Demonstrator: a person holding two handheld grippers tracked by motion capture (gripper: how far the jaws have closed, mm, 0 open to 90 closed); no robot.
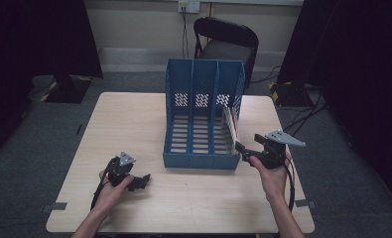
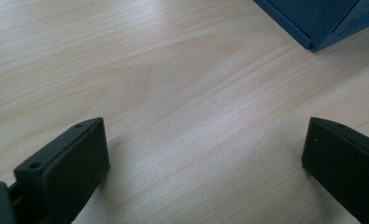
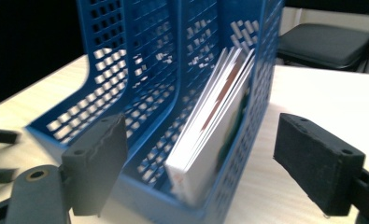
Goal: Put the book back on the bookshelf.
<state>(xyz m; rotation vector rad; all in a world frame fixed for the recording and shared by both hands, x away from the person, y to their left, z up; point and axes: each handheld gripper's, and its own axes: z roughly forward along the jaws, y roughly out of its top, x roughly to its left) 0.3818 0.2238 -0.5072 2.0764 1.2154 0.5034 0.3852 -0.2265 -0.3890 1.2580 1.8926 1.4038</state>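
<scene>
Against the blue file rack's right wall, our booklets already lean filed. Our right claw stands spread just beside them; our left claw rests spread on the desk.

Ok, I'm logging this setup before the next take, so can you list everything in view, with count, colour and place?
Table: one, light wood, centre of the room.
File rack: one, blue, three slots, upright mid-table.
Booklets: a few, mostly white, leaning in the rack's right-hand slot as the high view shows it.
Chair: one, black, behind the table.
Wall socket: one, white, back wall, cable hanging down.
Left gripper: black, open, low over the table at front left, nothing between its jaws.
Right gripper: black, open, by the rack's front right corner, holding nothing.
</scene>
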